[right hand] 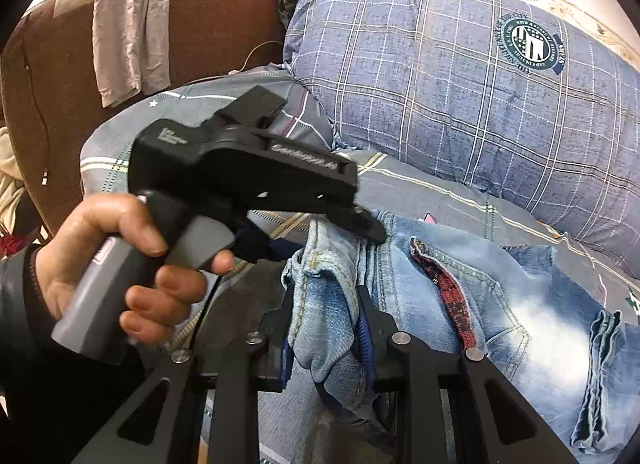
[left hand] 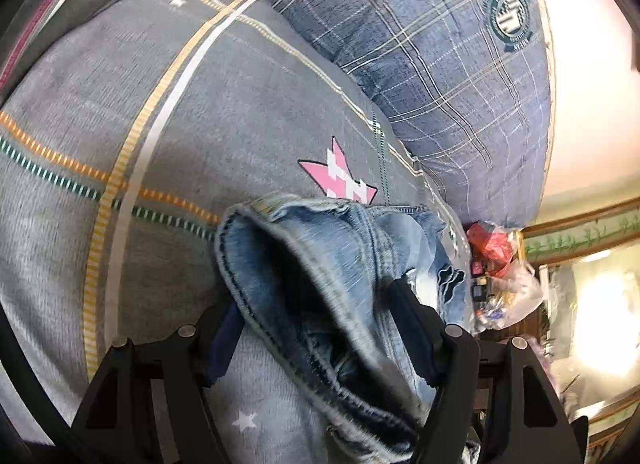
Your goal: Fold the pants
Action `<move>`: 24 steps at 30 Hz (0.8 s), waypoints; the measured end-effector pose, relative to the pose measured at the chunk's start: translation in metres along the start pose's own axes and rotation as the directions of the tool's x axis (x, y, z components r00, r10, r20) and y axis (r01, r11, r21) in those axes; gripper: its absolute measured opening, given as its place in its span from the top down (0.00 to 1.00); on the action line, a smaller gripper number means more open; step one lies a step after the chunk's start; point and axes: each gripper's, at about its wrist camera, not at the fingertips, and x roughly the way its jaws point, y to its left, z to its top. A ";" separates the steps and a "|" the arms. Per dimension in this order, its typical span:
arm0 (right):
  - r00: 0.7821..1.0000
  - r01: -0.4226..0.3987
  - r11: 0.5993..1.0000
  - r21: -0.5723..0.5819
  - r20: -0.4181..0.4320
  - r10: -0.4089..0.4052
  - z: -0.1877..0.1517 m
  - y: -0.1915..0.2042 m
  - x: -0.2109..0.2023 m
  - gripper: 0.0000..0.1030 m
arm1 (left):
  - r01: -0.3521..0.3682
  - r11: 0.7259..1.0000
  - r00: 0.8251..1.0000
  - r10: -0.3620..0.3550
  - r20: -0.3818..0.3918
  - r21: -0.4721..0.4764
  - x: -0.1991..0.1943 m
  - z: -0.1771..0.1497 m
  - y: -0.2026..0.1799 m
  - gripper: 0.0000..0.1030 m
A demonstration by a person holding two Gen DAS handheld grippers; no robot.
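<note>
Left wrist view: left gripper [left hand: 316,328] fingers clamp a hem of the jeans [left hand: 320,284], right gripper [right hand: 326,328] fingers pinch another denim fold, pants [right hand: 500,296] sprawling beyond on the bed [left hand: 120,103]; soft, weighty, best gripped at seams.

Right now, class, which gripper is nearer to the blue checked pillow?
Left. The left gripper holds the jeans on the far side, toward the pillow. The right gripper grips the same jeans closer to the person, farther from it.

Both the left gripper [left hand: 320,324] and the right gripper [right hand: 326,328] are clamped on denim, side by side, with the left hand [right hand: 120,264] squeezing its trigger.
</note>
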 end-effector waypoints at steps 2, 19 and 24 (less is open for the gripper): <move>1.000 0.000 1.000 0.002 -0.003 0.000 -0.001 0.001 0.001 0.73 | -0.018 0.999 1.000 0.018 0.010 0.035 0.000 -0.002 -0.004 0.59; 1.000 -0.027 0.999 0.047 0.001 0.027 -0.005 -0.010 -0.008 0.73 | -0.263 0.918 0.962 0.224 0.158 0.297 -0.009 -0.021 -0.054 0.87; 0.999 -0.028 0.997 0.069 0.030 0.026 -0.003 -0.020 -0.021 0.73 | -0.318 0.882 0.945 0.265 0.192 0.348 -0.014 -0.027 -0.076 0.87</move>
